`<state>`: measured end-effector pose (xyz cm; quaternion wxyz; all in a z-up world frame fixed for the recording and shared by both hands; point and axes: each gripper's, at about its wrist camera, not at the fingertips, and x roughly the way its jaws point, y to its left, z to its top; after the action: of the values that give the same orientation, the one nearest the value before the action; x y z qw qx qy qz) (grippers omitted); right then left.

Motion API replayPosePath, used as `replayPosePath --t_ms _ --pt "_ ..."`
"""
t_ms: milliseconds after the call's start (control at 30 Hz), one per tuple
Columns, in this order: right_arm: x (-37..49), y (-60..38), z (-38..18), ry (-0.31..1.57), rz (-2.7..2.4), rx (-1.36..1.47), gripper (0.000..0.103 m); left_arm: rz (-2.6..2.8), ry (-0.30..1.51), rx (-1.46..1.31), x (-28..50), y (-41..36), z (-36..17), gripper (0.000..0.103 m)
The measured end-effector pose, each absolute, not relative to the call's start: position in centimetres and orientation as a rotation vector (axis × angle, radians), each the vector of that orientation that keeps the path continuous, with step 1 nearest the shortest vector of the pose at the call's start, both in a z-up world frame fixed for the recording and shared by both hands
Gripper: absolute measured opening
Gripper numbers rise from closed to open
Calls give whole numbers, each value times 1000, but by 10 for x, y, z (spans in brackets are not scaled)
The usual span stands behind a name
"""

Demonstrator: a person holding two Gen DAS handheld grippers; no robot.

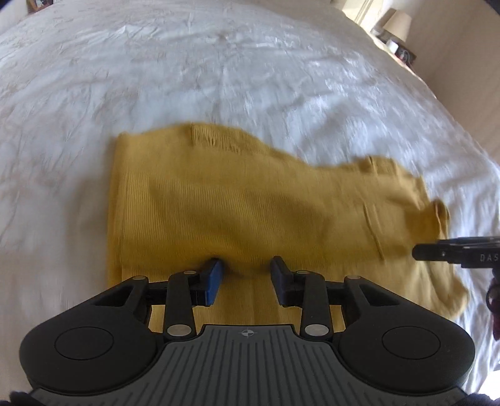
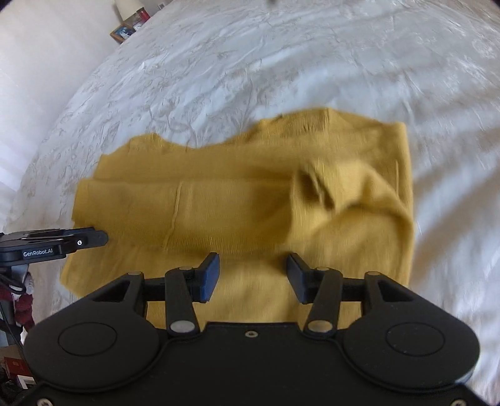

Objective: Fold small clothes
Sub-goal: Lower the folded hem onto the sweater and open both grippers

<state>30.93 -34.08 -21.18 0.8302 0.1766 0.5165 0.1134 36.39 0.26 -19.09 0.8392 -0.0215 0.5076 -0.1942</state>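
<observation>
A: How many garments are there, and where?

B: One; a mustard-yellow ribbed knit garment [image 1: 250, 206] lying folded on the white bedspread [image 1: 218, 71], near the edge closest to both cameras; in the right wrist view the same garment [image 2: 237, 200] shows one layer folded over another, with a rumpled hump towards its right side and a wavy far edge.

A: And the grippers?

B: Two; the left gripper [image 1: 247, 274] points down over the near part of the garment, its jaws partly apart with a clear gap between them; nothing is pinched between them, though the tip of its blue-padded finger [image 1: 215, 278] looks to be touching or just above the knit; I cannot tell which.

A: The right one?

B: The right gripper [image 2: 253, 271] also hangs over the near edge of the garment, jaws parted wider than the left's, holding nothing; only bare knit shows in the gap.

A: Do they see each other?

B: Yes; each view catches the other's black tip at its side edge, just beside the garment's end.

A: Anything else?

B: One lamp with a pale shade [image 1: 398, 22] stands beyond the bed's far corner; the pictures are blurred, so finer detail is lost.
</observation>
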Motion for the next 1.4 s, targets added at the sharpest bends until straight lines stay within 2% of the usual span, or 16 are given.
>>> replayPosePath --t_ms 267,533,667,933,1167,1400 --pt "367 -384 -207 991 74 430 56 -308 937 -95 448 8 -165 34" --pt "334 -412 -198 961 -21 465 57 -270 846 -164 428 34 -132 40" --pt "315 -409 -199 983 -22 462 57 -279 885 -160 400 42 -133 41" --pt "302 -381 -203 1028 49 450 58 -397 1019 16 374 21 -167 41" --pt "311 -368 -201 1031 86 425 58 -344 1035 104 427 7 -195 41" --pt "311 -370 -199 1019 74 413 63 -83 993 -55 472 46 -184 42"
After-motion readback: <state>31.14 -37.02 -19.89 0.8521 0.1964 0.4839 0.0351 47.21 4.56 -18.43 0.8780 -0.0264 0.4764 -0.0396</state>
